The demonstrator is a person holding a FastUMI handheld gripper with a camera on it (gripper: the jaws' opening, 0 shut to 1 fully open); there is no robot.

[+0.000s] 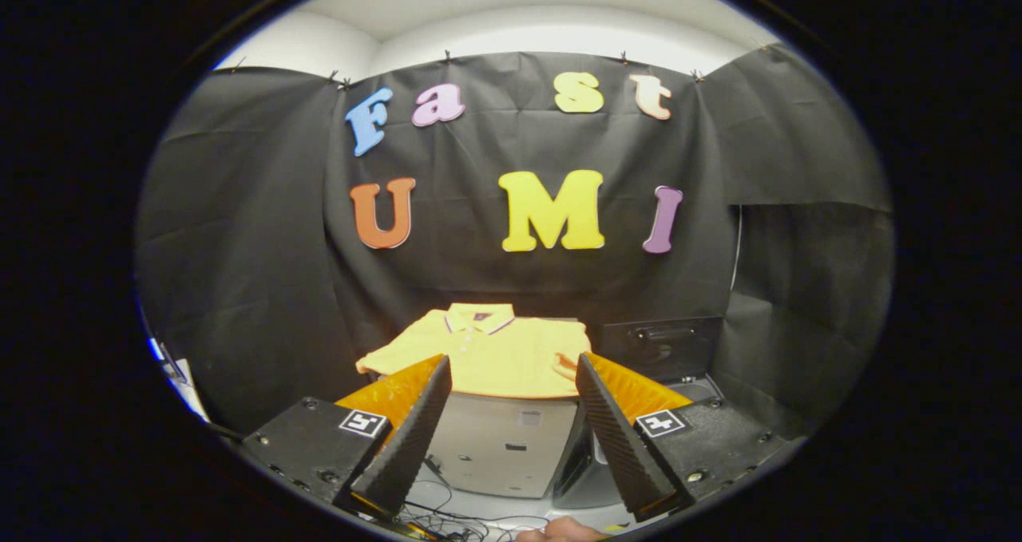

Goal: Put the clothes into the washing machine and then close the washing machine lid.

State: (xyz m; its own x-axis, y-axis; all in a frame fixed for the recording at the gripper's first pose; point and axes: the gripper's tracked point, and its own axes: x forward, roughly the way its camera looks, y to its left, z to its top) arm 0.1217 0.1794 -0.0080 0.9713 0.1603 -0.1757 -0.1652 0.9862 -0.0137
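A yellow polo shirt (489,349) with a dark-trimmed collar lies spread flat on top of a pale grey stand (503,446), just beyond my fingertips. Right of the stand is a dark washing machine (693,386), and its lid (659,347) appears to stand up against the black cloth wall. My gripper (512,362) is open and holds nothing, its fingers spread wide in front of the shirt's near hem. The left fingertip (441,366) lines up with the shirt's left sleeve and the right fingertip (583,365) with its right edge.
Black cloth walls close the booth behind and on both sides. Loose cables (447,518) lie on the floor below the stand. Part of a hand (559,531) shows under the fingers. A dark rounded body (587,466) sits between the stand and my right finger.
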